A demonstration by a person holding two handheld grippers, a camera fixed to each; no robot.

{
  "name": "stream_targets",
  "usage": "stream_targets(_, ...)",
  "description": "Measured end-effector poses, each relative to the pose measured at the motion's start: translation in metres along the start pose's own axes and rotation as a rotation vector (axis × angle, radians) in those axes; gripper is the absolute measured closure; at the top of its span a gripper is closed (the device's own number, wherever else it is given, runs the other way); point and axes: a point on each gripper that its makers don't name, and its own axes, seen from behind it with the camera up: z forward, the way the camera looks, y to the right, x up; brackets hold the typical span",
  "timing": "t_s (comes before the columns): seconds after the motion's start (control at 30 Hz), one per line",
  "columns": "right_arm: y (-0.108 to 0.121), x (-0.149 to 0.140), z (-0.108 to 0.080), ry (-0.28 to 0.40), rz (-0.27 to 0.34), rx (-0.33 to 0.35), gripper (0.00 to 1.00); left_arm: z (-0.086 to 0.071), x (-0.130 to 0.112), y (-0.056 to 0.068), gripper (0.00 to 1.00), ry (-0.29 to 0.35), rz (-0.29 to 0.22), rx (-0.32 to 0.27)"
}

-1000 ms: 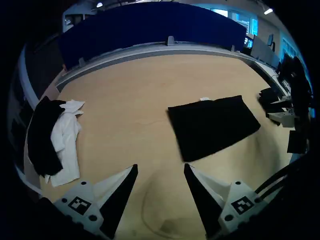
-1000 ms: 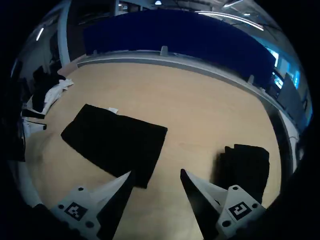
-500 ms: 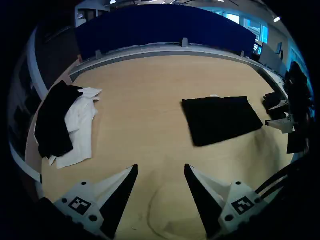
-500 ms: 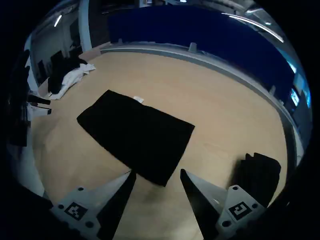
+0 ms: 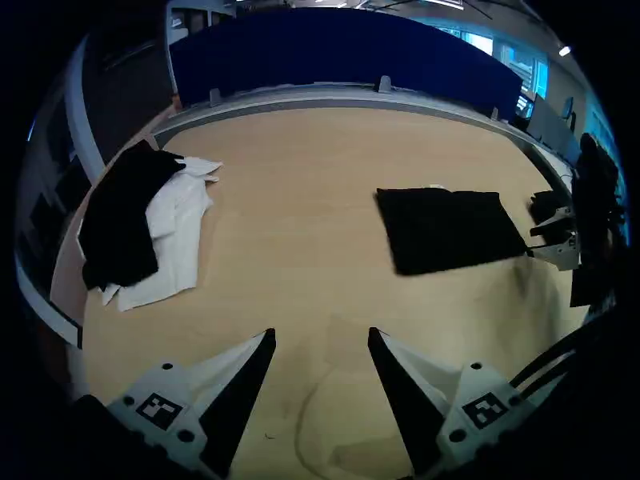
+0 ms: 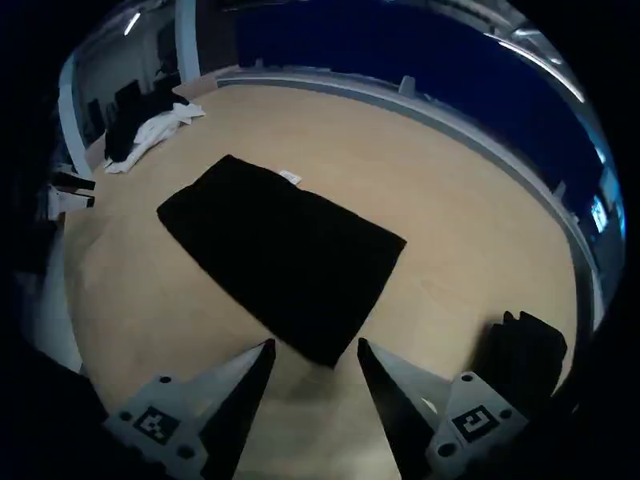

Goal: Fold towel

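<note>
A flat, matte black rectangular towel [image 6: 280,256] lies smooth on a pale wood-grain table [image 6: 448,184], its near corner at twelve o'clock by the right gripper's [image 6: 315,342] parted, empty tips. From the left gripper [image 5: 322,331], likewise spread empty, it lies well off at two o'clock.

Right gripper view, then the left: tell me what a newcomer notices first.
The black towel spread flat in the middle of the pale wooden table stands out first, its near corner just ahead of the open right gripper. In the left gripper view, a heap of white cloth with black cloth draped over it lies at the table's left edge. A dark stack of cloth sits at the lower right of the right gripper view.
</note>
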Motion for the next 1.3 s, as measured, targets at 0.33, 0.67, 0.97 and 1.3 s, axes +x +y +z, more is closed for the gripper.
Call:
stream_targets(0.33,-0.003,-0.015,0.008,-0.036,0.000,0.033,0.37,-0.010,-0.016,-0.014,0.15,-0.015,-0.024,0.014)
stream_targets(0.67,0.002,-0.027,0.011,-0.072,0.014,0.032,0.57,-0.013,-0.018,-0.019,0.15,-0.016,-0.040,0.015)
stream_targets(0.97,0.003,-0.026,0.012,-0.073,0.005,0.030,0.69,-0.010,-0.019,-0.020,0.15,-0.018,-0.028,0.013)
stream_targets(1.3,0.006,-0.023,0.014,-0.066,0.005,0.031,0.97,-0.008,-0.019,-0.022,0.15,-0.019,-0.029,0.014)
